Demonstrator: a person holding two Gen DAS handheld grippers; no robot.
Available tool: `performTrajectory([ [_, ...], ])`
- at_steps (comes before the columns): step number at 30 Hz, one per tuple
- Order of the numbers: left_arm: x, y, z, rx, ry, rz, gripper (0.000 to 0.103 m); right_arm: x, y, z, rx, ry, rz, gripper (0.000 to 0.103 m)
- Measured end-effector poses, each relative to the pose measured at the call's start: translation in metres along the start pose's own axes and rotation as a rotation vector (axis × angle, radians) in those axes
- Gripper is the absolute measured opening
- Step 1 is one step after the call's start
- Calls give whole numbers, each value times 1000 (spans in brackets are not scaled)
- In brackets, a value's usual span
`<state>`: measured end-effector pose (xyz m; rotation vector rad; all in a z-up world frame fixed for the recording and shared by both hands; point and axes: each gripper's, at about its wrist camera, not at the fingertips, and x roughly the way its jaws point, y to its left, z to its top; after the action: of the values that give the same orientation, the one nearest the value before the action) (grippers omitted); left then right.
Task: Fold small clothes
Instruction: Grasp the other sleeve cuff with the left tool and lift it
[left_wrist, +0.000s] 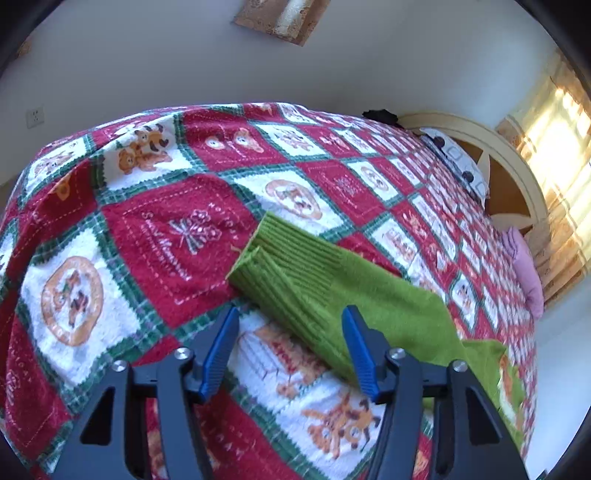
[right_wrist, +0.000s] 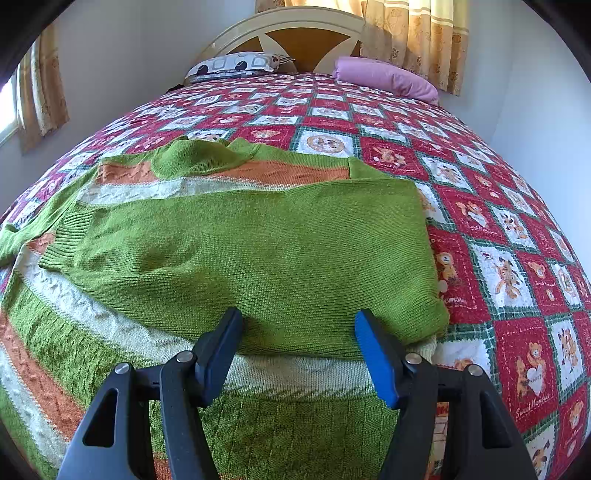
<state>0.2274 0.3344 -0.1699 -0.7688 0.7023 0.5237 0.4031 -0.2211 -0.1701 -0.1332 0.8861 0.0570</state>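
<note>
A green knit sweater (right_wrist: 258, 428) with orange and white stripes lies flat on the quilt. In the right wrist view one green sleeve (right_wrist: 251, 240) is folded across its body, with the ribbed cuff (right_wrist: 66, 240) at the left. My right gripper (right_wrist: 299, 314) stands open just above that sleeve's near edge, with nothing pressed between the pads. In the left wrist view the other sleeve (left_wrist: 332, 288) stretches out over the quilt and ends in a ribbed cuff (left_wrist: 266, 254). My left gripper (left_wrist: 291, 314) is open, with the sleeve running under the gap and past the right finger.
A red, white and green patchwork quilt (right_wrist: 498, 229) covers the whole bed. At the head are a printed pillow (right_wrist: 236, 64), a pink pillow (right_wrist: 388, 77) and a rounded headboard (right_wrist: 295, 33). Curtains (right_wrist: 417, 37) hang behind. The wall has a socket (left_wrist: 35, 117).
</note>
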Motion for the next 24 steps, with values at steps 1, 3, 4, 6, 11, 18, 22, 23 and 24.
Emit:
performTrajectory([
  [1,1,3,4,-11,-2,-6,59,0,1,0,0,0,0,64],
  [3,6,4,9,-21,-10,-6,57,0,0,0,0,-1,0,64],
  [4,7,4,11,-20,-11,-6,56,0,0,0,0,-1,-1,64],
  [6,10,5,14,-17,-9,11,39,0,0,-1,-1,-1,-1,64],
  [11,-4,3,16,24,-42,-14,5,0,0,-1,0,-2,0,64],
  [18,-50,-17,28,35,-138,-106,5,0,0,-1,0,-11,1,64],
  [22,-73,-39,34,53,-180,-181,5,0,0,-2,0,-13,1,65],
  [23,-77,-46,34,62,-187,-200,5,0,0,-2,0,-13,2,65],
  [24,-80,-53,34,70,-190,-215,5,0,0,-2,0,-13,3,65],
])
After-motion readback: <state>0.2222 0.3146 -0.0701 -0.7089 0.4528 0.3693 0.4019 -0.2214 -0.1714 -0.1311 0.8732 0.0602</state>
